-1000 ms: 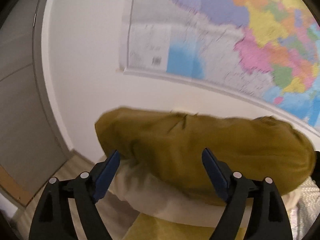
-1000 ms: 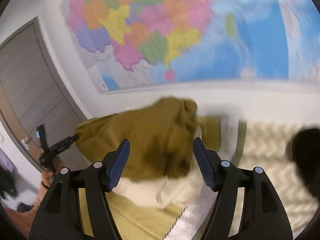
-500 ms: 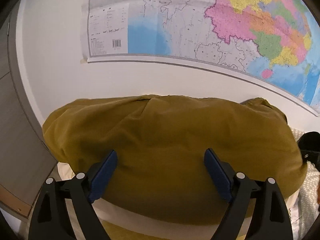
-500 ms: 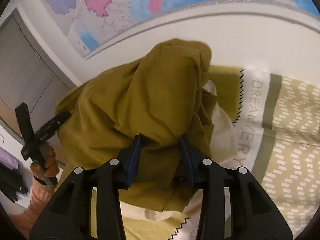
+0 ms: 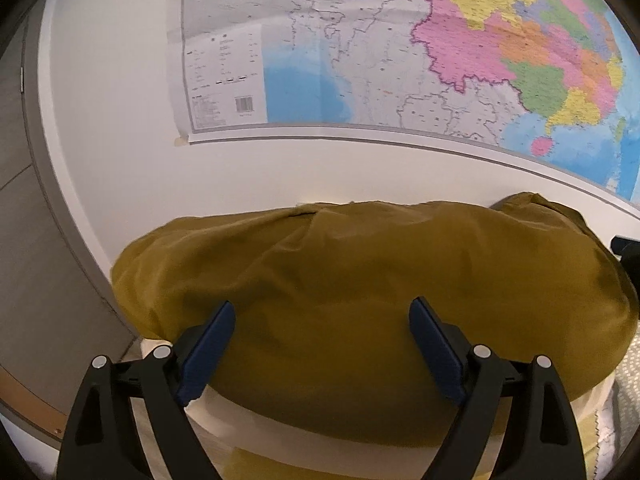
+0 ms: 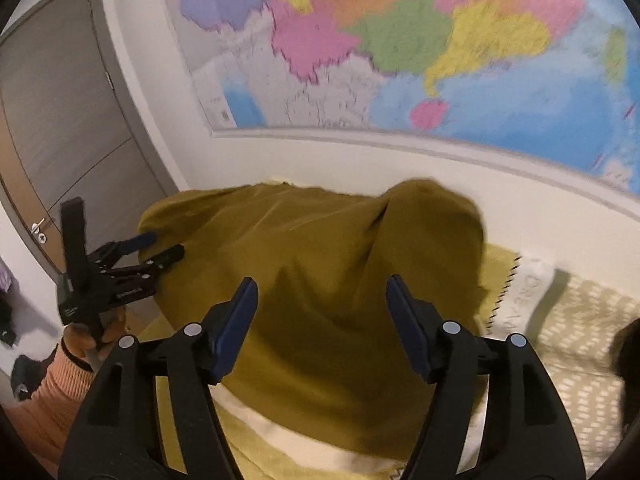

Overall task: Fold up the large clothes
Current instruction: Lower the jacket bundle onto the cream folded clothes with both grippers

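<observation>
A large olive-yellow garment (image 5: 360, 280) lies heaped on a white pillow (image 5: 240, 424) against the wall. In the left wrist view my left gripper (image 5: 322, 306) hovers just in front of the heap. Its jaws are opening wide and the pads do not press the cloth. In the right wrist view the same garment (image 6: 320, 248) bulges up at its right end. My right gripper (image 6: 322, 282) is just short of it, jaws opening, nothing pinched between them. The left gripper (image 6: 164, 244) shows at the garment's left edge, held by a hand in an orange sleeve (image 6: 52, 384).
A big coloured wall map (image 5: 400, 60) hangs right behind the heap. A yellow-and-white patterned bedcover (image 6: 580, 340) spreads to the right. A grey door (image 6: 60, 120) stands at the left, and dark items (image 6: 24, 368) lie on the floor below it.
Half a second ago my right gripper was shut on a fold of the garment; it has let go and drawn back. The left gripper moved up to the heap, then held still.
</observation>
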The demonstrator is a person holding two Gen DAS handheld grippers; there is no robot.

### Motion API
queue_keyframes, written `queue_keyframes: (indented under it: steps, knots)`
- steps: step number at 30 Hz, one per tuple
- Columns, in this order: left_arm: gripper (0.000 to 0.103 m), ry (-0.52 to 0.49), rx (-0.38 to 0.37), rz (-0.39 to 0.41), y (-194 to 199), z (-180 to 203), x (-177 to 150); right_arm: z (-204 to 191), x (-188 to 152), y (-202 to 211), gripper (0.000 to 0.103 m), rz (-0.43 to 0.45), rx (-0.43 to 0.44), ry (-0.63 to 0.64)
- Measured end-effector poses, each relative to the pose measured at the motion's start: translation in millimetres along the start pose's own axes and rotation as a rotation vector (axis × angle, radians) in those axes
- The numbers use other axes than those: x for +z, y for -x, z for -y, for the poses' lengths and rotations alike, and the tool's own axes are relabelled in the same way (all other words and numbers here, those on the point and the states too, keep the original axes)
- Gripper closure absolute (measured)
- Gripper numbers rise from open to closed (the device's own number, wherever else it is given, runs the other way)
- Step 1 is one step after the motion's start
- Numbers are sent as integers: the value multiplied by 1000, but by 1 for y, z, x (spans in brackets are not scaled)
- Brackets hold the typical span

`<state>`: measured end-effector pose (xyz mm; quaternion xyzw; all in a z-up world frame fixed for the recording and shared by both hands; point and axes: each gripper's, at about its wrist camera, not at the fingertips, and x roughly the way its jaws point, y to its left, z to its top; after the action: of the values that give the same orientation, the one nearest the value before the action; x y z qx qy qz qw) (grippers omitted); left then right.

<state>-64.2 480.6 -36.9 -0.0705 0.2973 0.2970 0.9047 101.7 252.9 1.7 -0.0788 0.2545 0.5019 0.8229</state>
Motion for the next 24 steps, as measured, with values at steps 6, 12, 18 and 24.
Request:
queue_keyframes:
  steps: [6, 12, 18, 24]
  knots:
    - [14, 48, 33, -25, -20, -36, 6, 23, -12, -38, 36, -101, 42, -99]
    - [14, 68, 5, -132, -46, -52, 15, 24, -1, -18, 36, -69, 71, -111]
    - [8, 63, 5, -26, -32, -58, 45, 34, 27, -20, 32, -10, 7, -120]
    - [8, 151, 41, -221, -97, -89, 28, 70, 10, -68, 32, -131, -16, -264]
